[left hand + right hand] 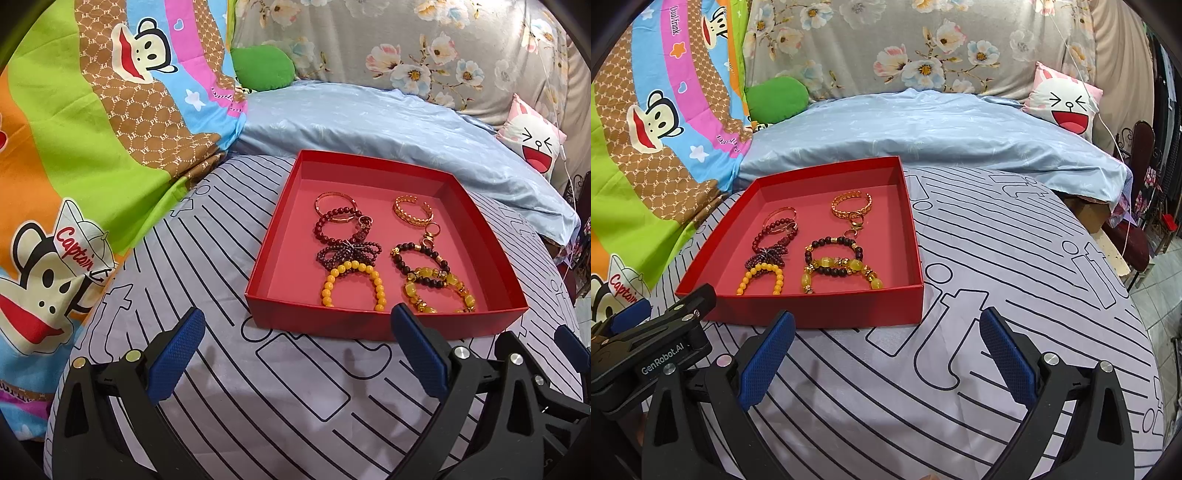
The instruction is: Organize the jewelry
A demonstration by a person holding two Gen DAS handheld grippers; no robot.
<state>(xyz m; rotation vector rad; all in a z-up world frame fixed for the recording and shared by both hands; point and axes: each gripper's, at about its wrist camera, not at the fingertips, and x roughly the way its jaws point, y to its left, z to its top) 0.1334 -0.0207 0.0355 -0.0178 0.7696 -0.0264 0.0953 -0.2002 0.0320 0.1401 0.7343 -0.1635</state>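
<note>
Cardboard red tray (275, 297), shallow, rectangular | beaded bracelets (354, 286) inside | striped bedsheet (221, 369) | left gripper (295, 354) and right gripper (886, 354) fingers apart, empty

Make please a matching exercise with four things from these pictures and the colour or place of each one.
Things:
1. tray
2. round-bead bracelet
3. chain bangle
4. plush pillow

Descriptions:
A. green, behind the tray
B. gold, far right of the tray
C. red
D. yellow, near left of the tray

Pairs: 1-C, 2-D, 3-B, 4-A
</note>
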